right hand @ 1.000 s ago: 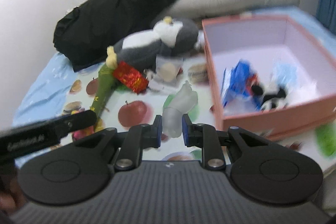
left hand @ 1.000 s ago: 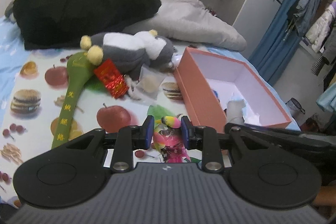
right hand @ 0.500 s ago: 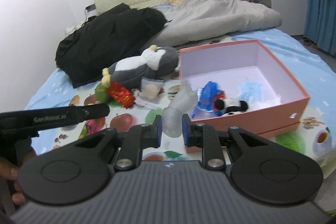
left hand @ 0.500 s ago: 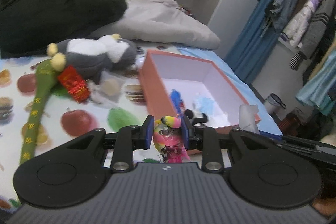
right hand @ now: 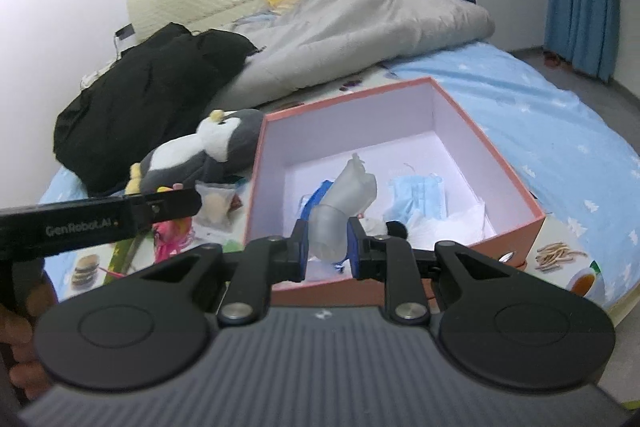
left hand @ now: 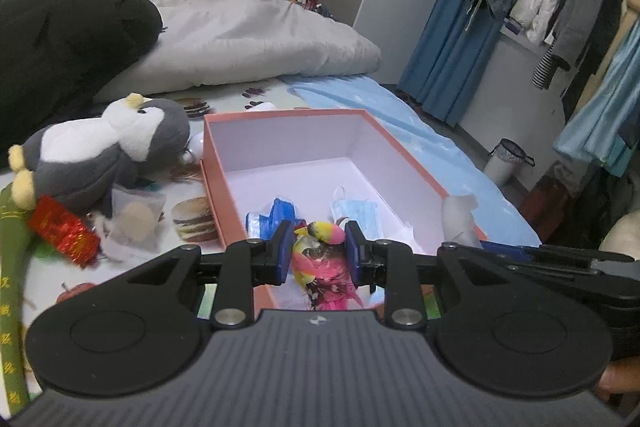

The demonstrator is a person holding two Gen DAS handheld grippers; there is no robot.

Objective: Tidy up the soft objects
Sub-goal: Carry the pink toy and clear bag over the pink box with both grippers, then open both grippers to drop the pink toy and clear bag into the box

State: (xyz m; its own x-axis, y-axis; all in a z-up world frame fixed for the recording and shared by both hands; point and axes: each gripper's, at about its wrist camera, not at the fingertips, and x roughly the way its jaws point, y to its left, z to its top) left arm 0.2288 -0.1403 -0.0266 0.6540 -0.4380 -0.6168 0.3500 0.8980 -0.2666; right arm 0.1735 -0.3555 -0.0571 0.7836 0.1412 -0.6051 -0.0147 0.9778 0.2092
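My left gripper [left hand: 316, 251] is shut on a pink and yellow feathery toy [left hand: 320, 259], held over the near edge of the open pink box [left hand: 208, 163]. My right gripper [right hand: 327, 237] is shut on a translucent white glove [right hand: 348, 195], also over the box's near side [right hand: 256, 179]. In the box lie a blue face mask [right hand: 418, 193], a blue wrapper [left hand: 272, 217] and a small black-and-white toy [right hand: 394, 227]. A grey and white penguin plush [left hand: 104, 151] lies left of the box, with a red packet [left hand: 64, 231] and a clear pouch [left hand: 134, 219].
The bed has a fruit-and-burger print sheet [left hand: 192, 219]. A black coat [left hand: 60, 39] and a grey duvet [left hand: 248, 35] lie behind. A green strip with gold characters [left hand: 12, 267] lies at the left. Blue curtain, hanging clothes [left hand: 560, 7] and a small bin [left hand: 506, 161] are at the right.
Both grippers have moved to the right and forward with their loads, from over the sheet to over the box's near edge. The box now fills the middle of both views.
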